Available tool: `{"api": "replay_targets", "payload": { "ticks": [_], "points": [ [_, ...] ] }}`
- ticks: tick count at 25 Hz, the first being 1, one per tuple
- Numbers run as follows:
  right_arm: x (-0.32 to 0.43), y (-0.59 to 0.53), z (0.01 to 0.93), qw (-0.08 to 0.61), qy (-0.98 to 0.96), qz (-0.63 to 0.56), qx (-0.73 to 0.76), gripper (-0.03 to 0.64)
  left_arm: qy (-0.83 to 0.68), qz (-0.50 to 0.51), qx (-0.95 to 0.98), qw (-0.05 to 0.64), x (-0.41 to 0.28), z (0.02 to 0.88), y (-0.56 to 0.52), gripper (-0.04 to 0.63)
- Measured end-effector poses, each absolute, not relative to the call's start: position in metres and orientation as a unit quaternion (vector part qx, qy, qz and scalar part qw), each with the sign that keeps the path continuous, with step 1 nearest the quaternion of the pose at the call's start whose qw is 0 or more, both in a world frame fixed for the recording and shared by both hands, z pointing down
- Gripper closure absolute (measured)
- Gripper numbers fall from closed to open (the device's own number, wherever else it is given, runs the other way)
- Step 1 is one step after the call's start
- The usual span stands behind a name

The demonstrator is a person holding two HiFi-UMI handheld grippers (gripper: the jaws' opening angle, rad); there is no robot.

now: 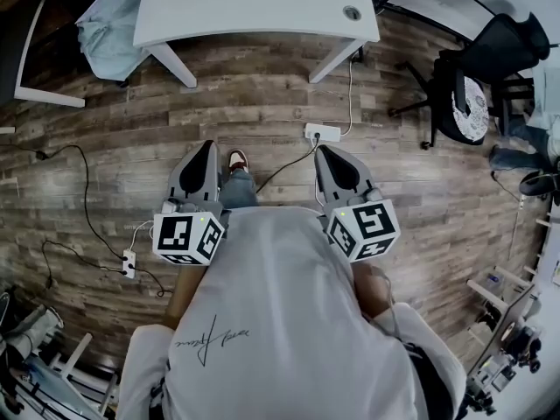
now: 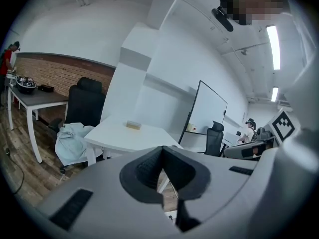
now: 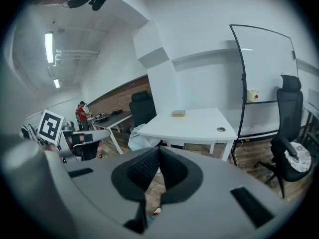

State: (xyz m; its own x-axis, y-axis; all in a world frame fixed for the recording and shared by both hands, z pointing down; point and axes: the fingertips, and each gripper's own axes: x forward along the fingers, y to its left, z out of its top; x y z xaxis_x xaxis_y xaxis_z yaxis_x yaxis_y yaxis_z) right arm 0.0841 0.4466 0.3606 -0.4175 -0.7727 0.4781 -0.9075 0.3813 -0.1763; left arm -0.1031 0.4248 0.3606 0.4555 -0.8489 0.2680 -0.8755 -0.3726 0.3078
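I hold both grippers close to my body, above the wooden floor, pointing at a white table (image 1: pixel 254 7). My left gripper (image 1: pixel 207 149) is shut, its jaws meeting at the tips with nothing between them; the left gripper view shows the same for the left gripper (image 2: pixel 162 151). In the head view my right gripper (image 1: pixel 331 152) is likewise shut and empty, as is the right gripper (image 3: pixel 158 151) in its own view. A small tan block (image 3: pixel 179 113) lies on the white table (image 3: pixel 199 123), also seen as the small tan block (image 2: pixel 133 125). Neither gripper touches anything.
A power strip (image 1: pixel 322 132) and cables lie on the floor ahead of my feet. A black office chair (image 1: pixel 468 81) stands at the right. A pale cloth (image 1: pixel 109 29) hangs on a chair left of the table. A whiteboard (image 3: pixel 264 63) stands behind it.
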Motion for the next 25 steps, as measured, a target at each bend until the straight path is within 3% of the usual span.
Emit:
{"api": "replay_targets", "payload": {
  "ticks": [25],
  "points": [
    [0.001,0.355,0.368,0.131,-0.808,0.255,0.514,0.606,-0.472,0.022,0.851,0.23,-0.166,0.37,0.331,0.589]
  ]
}}
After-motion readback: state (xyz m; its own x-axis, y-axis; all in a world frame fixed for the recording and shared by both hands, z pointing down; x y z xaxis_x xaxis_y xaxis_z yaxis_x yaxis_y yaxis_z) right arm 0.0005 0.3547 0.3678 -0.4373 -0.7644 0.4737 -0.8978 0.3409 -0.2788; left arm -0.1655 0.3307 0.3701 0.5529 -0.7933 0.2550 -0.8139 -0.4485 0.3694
